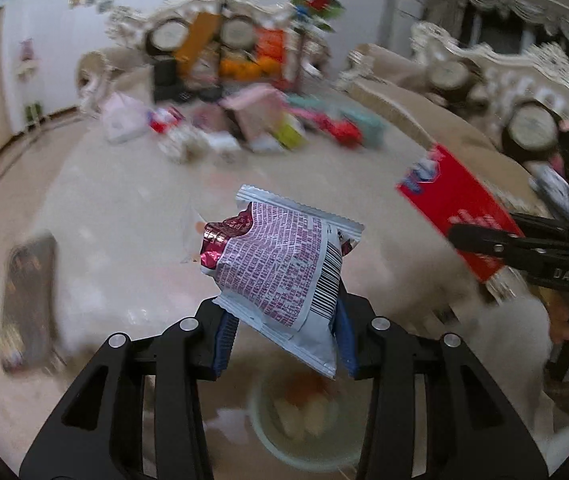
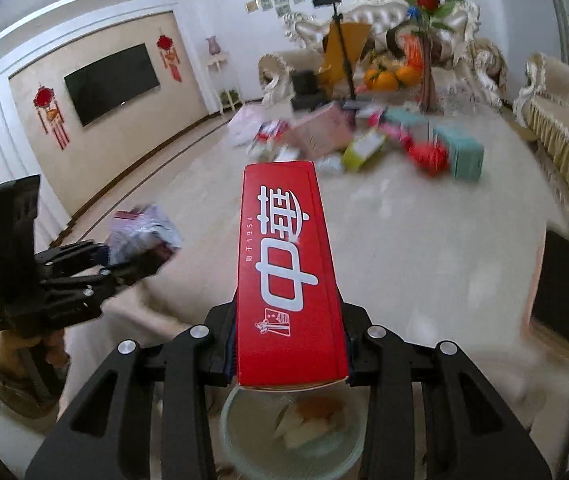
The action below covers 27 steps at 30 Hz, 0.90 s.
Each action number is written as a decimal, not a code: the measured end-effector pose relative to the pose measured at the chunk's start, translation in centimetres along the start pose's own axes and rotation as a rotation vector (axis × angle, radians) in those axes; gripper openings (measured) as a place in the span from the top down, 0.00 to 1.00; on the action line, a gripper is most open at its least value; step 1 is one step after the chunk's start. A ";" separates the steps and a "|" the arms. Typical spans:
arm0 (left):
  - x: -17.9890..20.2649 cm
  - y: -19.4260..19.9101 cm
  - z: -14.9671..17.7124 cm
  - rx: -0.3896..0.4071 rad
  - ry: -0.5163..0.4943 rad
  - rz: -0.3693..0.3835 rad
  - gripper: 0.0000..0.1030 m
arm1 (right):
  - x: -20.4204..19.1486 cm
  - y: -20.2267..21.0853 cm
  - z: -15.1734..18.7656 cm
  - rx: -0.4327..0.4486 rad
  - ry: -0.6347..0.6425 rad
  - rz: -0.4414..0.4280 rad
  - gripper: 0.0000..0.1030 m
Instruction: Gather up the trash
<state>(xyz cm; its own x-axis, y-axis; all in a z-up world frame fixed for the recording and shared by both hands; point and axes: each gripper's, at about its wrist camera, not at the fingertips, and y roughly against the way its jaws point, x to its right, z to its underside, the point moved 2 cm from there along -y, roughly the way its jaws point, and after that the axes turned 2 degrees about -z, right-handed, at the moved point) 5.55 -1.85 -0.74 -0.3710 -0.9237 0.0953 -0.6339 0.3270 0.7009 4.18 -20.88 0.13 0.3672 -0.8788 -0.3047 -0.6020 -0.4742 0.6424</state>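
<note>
My left gripper [image 1: 284,340] is shut on a crumpled silver and purple snack wrapper [image 1: 284,264] and holds it in the air above a pale green bin [image 1: 272,440] that holds some scraps. My right gripper [image 2: 288,356] is shut on a long red carton with white characters [image 2: 288,272], held above the same bin [image 2: 236,440]. The red carton also shows at the right of the left wrist view [image 1: 456,208]. The left gripper with the wrapper [image 2: 144,232] shows at the left of the right wrist view.
Several boxes and bags [image 2: 364,140] lie heaped on the pale floor further ahead, before an ornate sofa [image 2: 384,32]. Another sofa [image 2: 564,128] runs along the right. A dark flat object [image 1: 28,296] lies to the left. A TV [image 2: 112,80] hangs on the left wall.
</note>
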 end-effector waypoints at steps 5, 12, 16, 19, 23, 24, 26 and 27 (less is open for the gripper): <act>2.6 -2.0 6.3 -0.156 -0.012 0.051 0.59 | -1.0 -1.4 6.7 -0.153 -0.066 -0.013 0.66; 3.3 -8.3 11.0 -0.370 -0.025 0.060 0.59 | 2.1 -8.3 10.8 -0.361 -0.124 0.083 0.66; 3.2 -10.8 11.9 -0.425 -0.037 0.047 0.59 | 2.1 -10.2 11.0 -0.394 -0.084 0.126 0.66; 3.0 -11.8 12.4 -0.457 -0.026 0.048 0.53 | 1.4 -10.6 11.5 -0.392 -0.050 0.149 0.65; 2.8 -12.4 13.5 -0.472 -0.051 -0.046 0.14 | 1.2 -10.9 11.8 -0.361 0.011 0.262 0.30; 2.7 -12.2 13.3 -0.455 -0.059 -0.069 0.14 | 1.4 -10.4 12.0 -0.353 0.016 0.276 0.29; 2.1 -11.8 13.0 -0.428 -0.030 -0.075 0.12 | 1.6 -10.2 11.9 -0.346 -0.001 0.281 0.29; 1.8 -11.5 12.9 -0.416 -0.015 -0.073 0.10 | 1.8 -10.0 11.9 -0.341 -0.011 0.286 0.29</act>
<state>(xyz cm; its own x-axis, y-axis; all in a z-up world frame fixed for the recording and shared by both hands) 3.47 -4.68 -17.74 -0.3473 -0.9374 0.0267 -0.3320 0.1495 0.9314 2.44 -18.39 -15.16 0.2108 -0.9736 -0.0871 -0.4097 -0.1689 0.8965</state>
